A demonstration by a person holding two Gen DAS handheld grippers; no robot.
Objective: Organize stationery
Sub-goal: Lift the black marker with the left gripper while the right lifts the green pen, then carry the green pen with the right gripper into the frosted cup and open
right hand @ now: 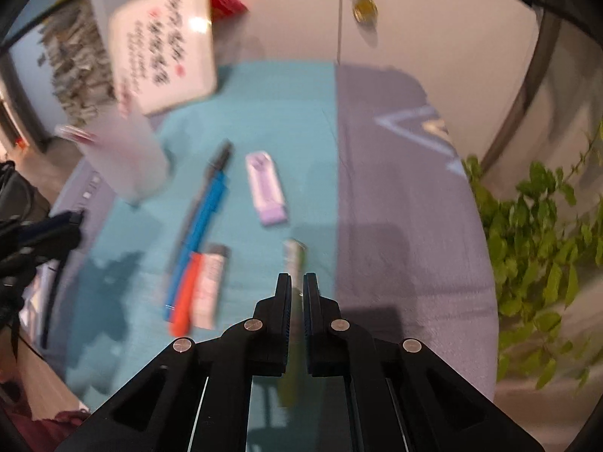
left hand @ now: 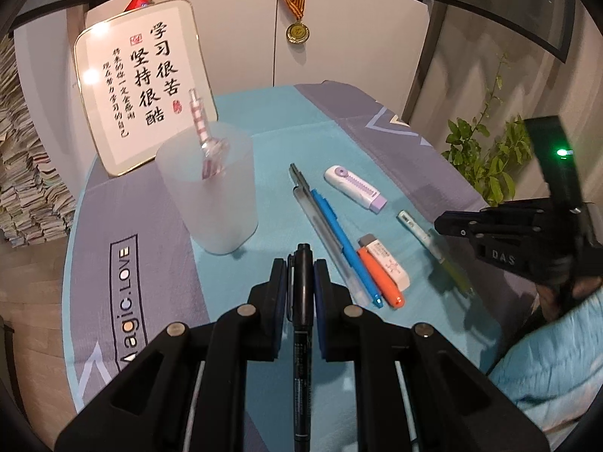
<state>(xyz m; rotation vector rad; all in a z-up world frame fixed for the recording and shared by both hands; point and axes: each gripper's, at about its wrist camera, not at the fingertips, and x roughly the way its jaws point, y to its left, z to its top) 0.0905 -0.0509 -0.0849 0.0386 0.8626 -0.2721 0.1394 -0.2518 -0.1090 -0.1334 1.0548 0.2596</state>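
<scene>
I see one cup (left hand: 211, 192) on table (left hand: 264, 120), one striped pen (left hand: 205, 139) inside. Left jaws (left hand: 299, 267) pinch black marker (left hand: 302, 301). Right jaws (right hand: 297, 282) pressed on green pen (right hand: 293, 260), lower half hidden. Loose: two pens, orange marker (left hand: 380, 278), two erasers. Right view blurred. Open cloth rightward.

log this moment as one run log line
left gripper: shut on black marker | right gripper: shut on green pen | cup: one pen
</scene>
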